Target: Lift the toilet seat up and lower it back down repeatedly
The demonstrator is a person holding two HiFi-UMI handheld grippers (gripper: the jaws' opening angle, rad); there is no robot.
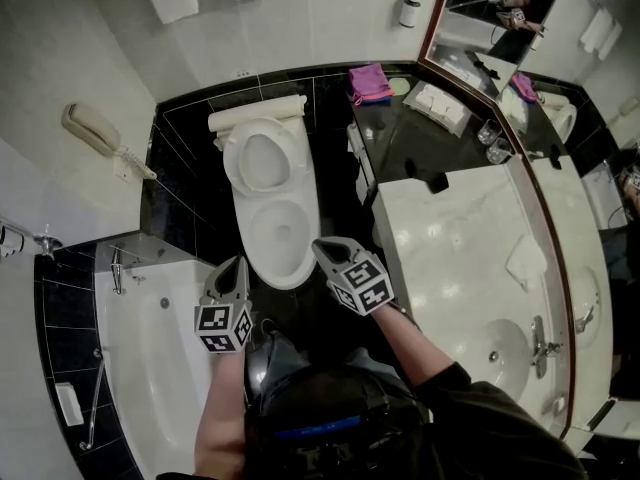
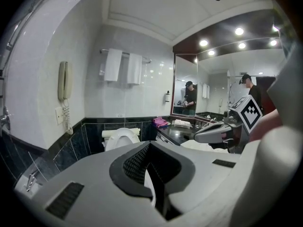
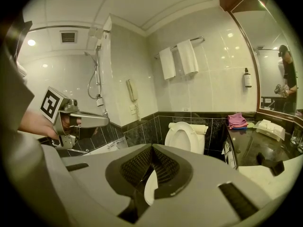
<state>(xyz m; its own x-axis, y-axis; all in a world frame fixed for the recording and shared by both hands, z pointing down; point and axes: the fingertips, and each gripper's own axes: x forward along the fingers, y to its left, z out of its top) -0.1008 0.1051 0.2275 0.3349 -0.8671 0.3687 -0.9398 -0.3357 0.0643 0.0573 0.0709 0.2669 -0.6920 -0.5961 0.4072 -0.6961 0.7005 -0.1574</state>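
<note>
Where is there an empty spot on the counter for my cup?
The widest bare patch is on the white counter. It lies between the small black thing, the folded white cloth by the mirror, and the sink. The dark far end is crowded with a pink cloth, a white tray and glasses.

A cream wall phone (image 1: 88, 126) is hanging on the white tiled wall, its coiled cord trailing down toward the black tile band. Two white towels (image 2: 122, 66) are hanging side by side from a rail higher up. A pink cloth (image 1: 370, 81) is lying at the far end of the glossy black table (image 1: 400, 146) — near a stack of folded white cloths (image 1: 440, 103). A bathtub (image 1: 150, 388) is sitting at the left, a sink basin (image 1: 505, 353) at the right — and a small bottle (image 1: 410, 8) is hanging beside the mirror (image 1: 560, 78).
</note>
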